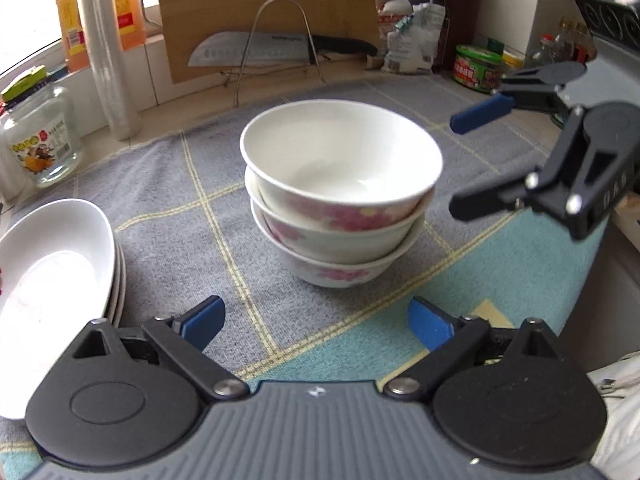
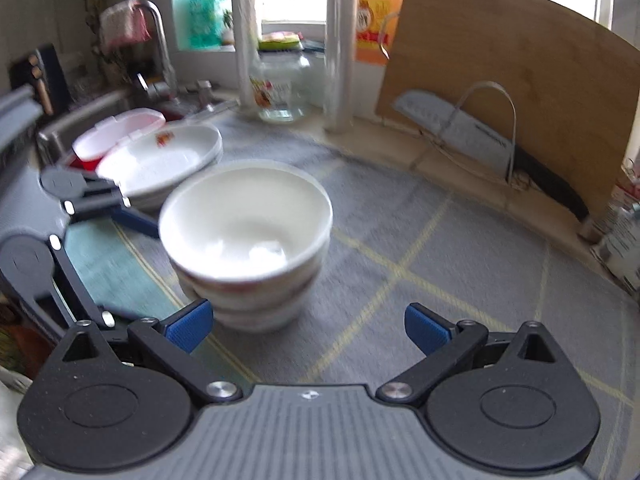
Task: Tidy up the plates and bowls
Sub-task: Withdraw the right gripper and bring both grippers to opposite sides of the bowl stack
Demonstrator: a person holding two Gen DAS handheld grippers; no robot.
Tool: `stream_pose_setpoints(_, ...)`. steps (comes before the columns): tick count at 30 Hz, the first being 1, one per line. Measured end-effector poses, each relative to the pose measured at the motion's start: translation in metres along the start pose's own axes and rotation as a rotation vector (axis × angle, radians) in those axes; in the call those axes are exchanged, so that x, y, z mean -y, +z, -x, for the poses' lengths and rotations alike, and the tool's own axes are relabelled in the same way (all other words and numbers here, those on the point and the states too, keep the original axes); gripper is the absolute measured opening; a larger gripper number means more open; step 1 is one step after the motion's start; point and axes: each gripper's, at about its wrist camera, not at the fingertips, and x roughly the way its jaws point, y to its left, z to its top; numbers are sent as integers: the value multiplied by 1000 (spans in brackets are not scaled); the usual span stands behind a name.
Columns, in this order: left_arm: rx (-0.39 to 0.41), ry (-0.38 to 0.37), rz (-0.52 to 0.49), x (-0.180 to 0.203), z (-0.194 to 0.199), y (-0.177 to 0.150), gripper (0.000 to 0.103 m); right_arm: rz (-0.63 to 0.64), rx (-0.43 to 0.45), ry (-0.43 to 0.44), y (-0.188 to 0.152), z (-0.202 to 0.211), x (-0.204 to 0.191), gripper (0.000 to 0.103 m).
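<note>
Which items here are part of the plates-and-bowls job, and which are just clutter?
Job:
- stack of bowls, pink flower pattern
- stack of plates
- left tongs, open
- right tongs, open

Clutter:
- knife on wire rack
- cutting board
- glass jar
- orange bottle
- green can

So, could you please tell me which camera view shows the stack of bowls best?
The left wrist view: the stack of bowls is sharp there, with three nested bowls and pink flowers distinguishable. The right wrist view shows the same stack blurred, mostly the top bowl's inside.
</note>
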Motion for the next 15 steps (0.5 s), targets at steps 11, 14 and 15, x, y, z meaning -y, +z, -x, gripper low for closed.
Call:
stream_pose_setpoints(11,-6,-47,-78,-5,-22,4,98,-8,-103,-29,-22,-34,-9,103)
stream_pose_setpoints(14,-31,-24,-79,-5,-32,7,98,30,-108,-7,-19,-41,-8,103)
stream_pose_setpoints(15,-48,-17,-75,-5,-36,6,98,42,-111,5,-18,-43,-7,103)
